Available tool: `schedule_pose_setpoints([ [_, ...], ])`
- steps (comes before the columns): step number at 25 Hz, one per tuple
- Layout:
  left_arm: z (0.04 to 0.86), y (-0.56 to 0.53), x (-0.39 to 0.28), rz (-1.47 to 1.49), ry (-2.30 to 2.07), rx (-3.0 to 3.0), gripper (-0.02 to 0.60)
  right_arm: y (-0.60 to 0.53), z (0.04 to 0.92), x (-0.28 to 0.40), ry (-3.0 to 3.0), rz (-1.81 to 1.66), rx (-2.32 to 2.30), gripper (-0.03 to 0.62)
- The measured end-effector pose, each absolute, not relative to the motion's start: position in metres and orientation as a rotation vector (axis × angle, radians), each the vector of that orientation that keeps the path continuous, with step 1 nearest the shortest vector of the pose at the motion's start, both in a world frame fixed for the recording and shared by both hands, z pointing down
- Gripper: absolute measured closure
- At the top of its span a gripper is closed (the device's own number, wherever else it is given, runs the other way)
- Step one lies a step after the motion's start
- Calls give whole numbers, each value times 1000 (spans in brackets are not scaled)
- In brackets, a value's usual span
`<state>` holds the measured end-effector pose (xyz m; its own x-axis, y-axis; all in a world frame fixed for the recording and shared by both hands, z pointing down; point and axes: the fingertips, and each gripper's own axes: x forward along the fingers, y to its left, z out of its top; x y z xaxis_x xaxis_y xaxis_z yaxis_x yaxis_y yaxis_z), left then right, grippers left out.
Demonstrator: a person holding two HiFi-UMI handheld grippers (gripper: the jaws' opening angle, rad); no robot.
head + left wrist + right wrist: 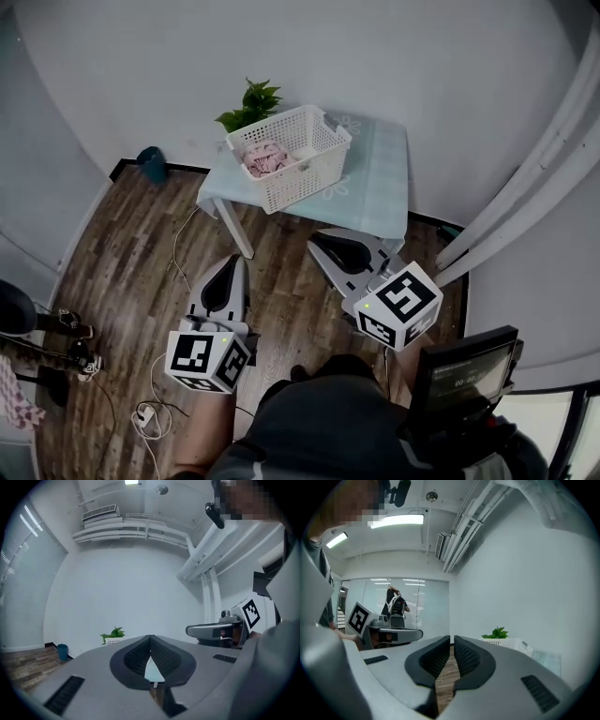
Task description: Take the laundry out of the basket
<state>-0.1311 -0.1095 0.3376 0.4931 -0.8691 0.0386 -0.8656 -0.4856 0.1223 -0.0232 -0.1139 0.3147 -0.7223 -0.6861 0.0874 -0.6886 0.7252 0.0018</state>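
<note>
Basket on small table, pink laundry lying inside

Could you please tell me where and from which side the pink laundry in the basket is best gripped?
Probably pinch a raised fold of the pink laundry, coming straight down through the open top of the basket: its lattice walls enclose the crumpled heap on every side, leaving only the top free.

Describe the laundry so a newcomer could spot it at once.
Against the white wall stands a small table under a pale cloth. On its left end sits a white lattice basket, a green plant behind it. The laundry is the crumpled pink cloth inside that basket, the only pink thing on the table.
</note>
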Motion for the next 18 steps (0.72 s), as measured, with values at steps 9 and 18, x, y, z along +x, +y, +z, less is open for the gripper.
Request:
schedule_pose_setpoints([
  [9,350,-152,-144,-86,-1495,2557,578,-162,314,-34,-2833,74,1137,574],
  [18,339,-211,-144,-64,-1556,2551,578,-239,309,-13,-2828,113,1246,571],
])
